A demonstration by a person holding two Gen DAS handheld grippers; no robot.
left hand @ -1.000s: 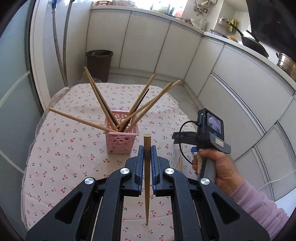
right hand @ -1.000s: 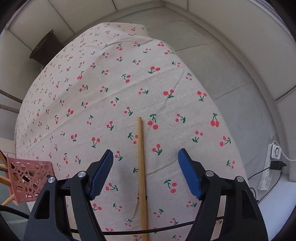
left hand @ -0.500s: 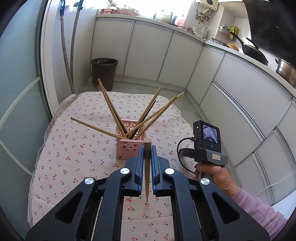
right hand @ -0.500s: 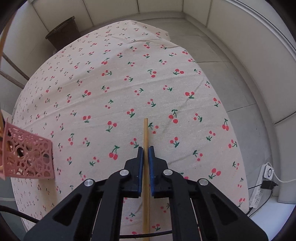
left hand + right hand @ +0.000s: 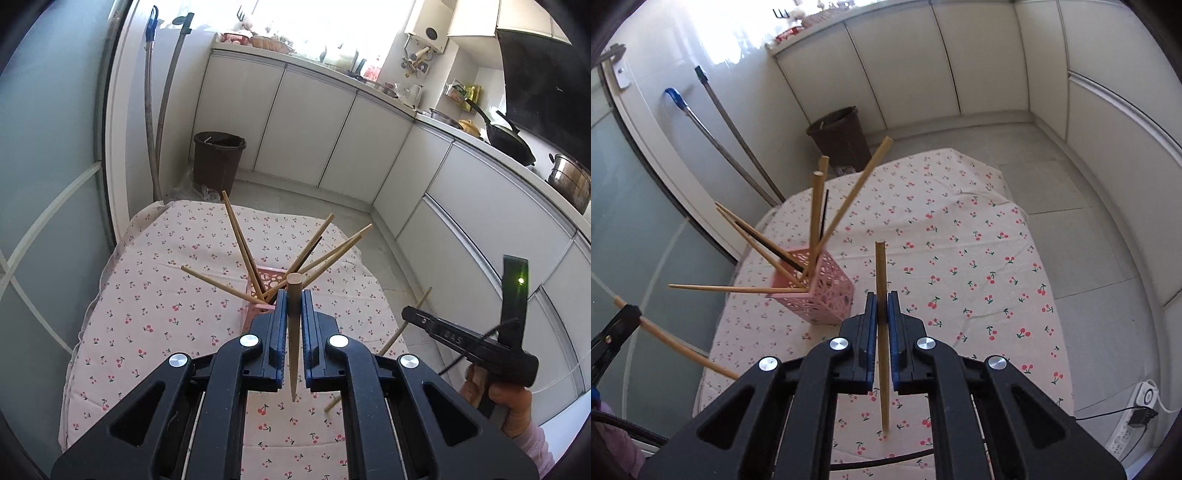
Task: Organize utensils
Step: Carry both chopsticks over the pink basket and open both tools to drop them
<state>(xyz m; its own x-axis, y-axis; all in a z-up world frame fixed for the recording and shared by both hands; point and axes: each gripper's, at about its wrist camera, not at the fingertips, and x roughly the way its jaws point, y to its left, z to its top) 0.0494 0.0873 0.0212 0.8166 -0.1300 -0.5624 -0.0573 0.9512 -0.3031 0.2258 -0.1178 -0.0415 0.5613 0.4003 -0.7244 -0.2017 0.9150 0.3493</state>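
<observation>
my left hand-held gripper (image 5: 293, 306), lower centre of the left wrist frame, is pinching a wooden chopstick (image 5: 293, 332) between its blue pads, blunt end up, tip hanging clear above the desk (image 5: 147, 295). my right hand-held gripper (image 5: 882, 310), lower centre of the right wrist frame, is clamped on a second chopstick (image 5: 882, 332), which stands near upright with its tip above the cherry-print cloth (image 5: 979, 277). the pink perforated basket (image 5: 820, 295) sits left of centre on the desk, several chopsticks fanned out of it, one dark. a brown bin (image 5: 842, 134) stands on the floor beyond the desk.
</observation>
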